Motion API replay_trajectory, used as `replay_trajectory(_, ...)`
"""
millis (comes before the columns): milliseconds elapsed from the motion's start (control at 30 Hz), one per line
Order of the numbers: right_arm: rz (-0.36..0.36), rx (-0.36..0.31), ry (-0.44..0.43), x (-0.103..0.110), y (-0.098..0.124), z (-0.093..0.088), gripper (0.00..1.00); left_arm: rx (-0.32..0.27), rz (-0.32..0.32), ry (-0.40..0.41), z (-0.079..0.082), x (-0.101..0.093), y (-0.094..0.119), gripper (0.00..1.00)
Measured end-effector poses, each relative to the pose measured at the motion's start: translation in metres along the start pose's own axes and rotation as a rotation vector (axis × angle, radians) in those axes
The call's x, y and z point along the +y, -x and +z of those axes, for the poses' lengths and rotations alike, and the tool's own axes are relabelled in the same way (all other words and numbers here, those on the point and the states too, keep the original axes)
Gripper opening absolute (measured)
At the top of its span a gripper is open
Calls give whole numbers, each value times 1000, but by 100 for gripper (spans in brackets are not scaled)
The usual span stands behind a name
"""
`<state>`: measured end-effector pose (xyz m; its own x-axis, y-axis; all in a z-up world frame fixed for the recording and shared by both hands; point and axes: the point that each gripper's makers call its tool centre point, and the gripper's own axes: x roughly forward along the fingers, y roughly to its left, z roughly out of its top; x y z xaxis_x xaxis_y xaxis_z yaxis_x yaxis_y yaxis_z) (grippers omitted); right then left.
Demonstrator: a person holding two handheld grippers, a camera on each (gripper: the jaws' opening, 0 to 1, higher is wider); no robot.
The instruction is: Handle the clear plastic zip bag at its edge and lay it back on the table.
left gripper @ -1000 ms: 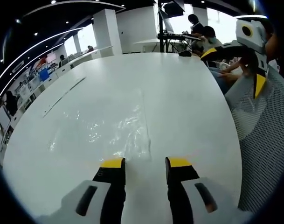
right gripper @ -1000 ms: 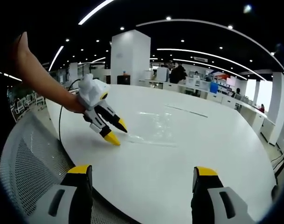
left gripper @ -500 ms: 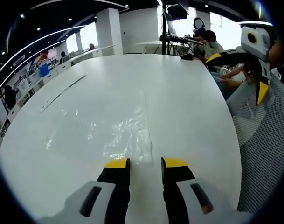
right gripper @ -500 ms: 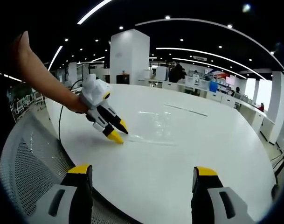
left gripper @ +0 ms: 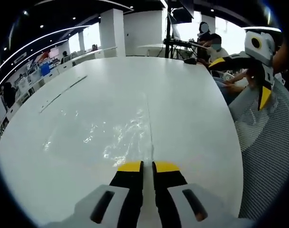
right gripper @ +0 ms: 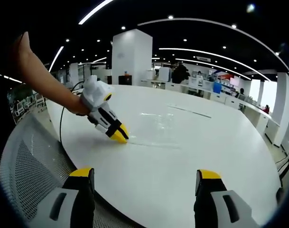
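Two grippers, one bag — entry for the grasping step. Left gripper (left gripper: 147,166): jaws drawn nearly together, tips at the near edge of the bag (left gripper: 116,135), which lay flat and crinkled on the white table (left gripper: 191,109). Whether film was actually caught between the tips could not be told in the left gripper view; the bag's near edge ran right up to them, its long seam leading straight away from the gap. In the right gripper view the left gripper (right gripper: 118,137) was seen from the side, tips pressed low to the table (right gripper: 191,161) at the corner of the bag (right gripper: 156,129), a person's hand (right gripper: 80,107) behind it. Right gripper (right gripper: 146,180): jaws spread wide, holding nothing, hovering near the table's rim and well apart from the bag. Judged stage: the pinch at the edge was closing or just made, the lift not begun. Next move, by that reading — confirm the grip on the thin film, raise the edge gently so it does not slip free, then lower it flat again.
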<state>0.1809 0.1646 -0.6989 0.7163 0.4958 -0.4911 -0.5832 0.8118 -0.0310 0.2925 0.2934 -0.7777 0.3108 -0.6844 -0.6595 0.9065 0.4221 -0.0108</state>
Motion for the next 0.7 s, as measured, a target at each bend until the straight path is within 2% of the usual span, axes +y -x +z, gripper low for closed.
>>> replay_trajectory(100, 0, 0, 0, 0, 0, 0, 88, 10, -3, -1, -1, -1, 1, 4)
replay_trajectory(167, 0, -2, 1, 0, 0, 0, 88, 33, 1, -19, -4, -1, 2, 0)
replay_trajectory(700, -1, -5, 3, -1, 0, 0, 88, 53, 0, -18, 1, -4, 5, 0)
